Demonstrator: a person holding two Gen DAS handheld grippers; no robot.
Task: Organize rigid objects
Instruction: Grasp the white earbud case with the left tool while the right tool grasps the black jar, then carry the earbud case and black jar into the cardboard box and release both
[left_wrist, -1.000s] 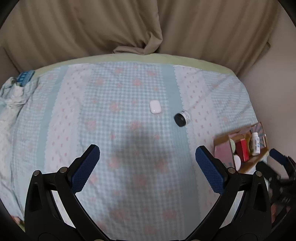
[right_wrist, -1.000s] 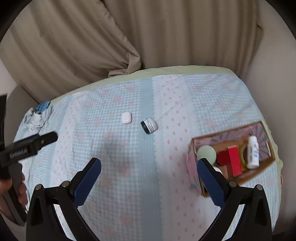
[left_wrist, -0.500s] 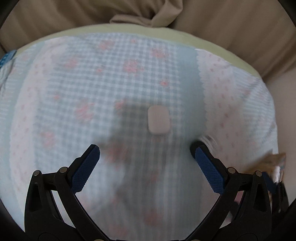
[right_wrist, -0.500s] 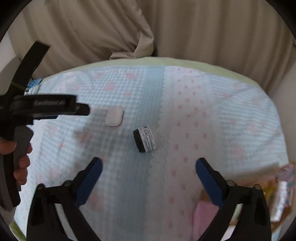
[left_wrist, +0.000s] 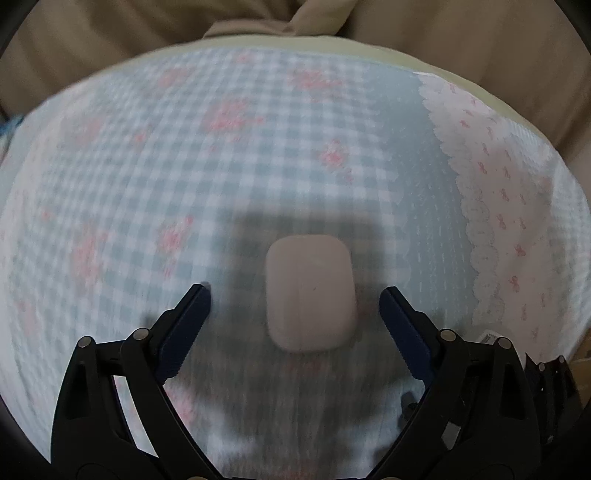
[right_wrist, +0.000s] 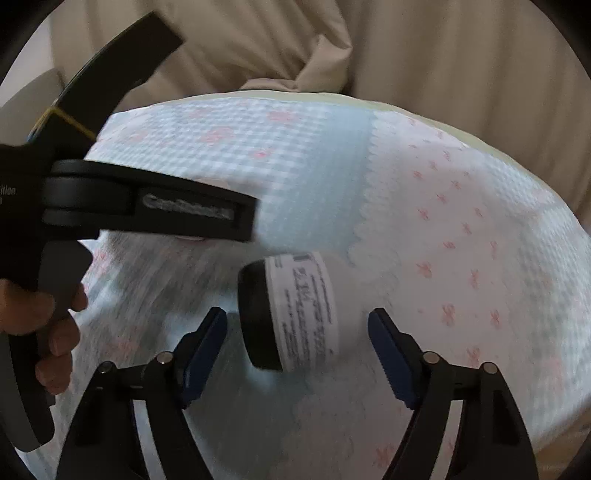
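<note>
Left gripper (left_wrist: 295, 306) open around rounded white case (left_wrist: 309, 293), smooth, blurred

- A soft cloth (left_wrist: 258, 155) covers the whole flat top. It has little blue and white squares with pink flowers on it.
- On the right side the cloth turns white (right_wrist: 480, 240) with tiny pink bows. Its edge is wavy like lace.
- A plain pale blue stripe (left_wrist: 402, 155) runs between the squares and the white part.
- A thin pale green edge (left_wrist: 369, 48) peeks out at the far side of the cloth.
- A big tan curtain (right_wrist: 424, 55) hangs behind. It has long folds, and one bunched fold (left_wrist: 273, 26) rests on the far edge.
- A dark blurry shadow (left_wrist: 306, 229) lies on the squares.
</note>
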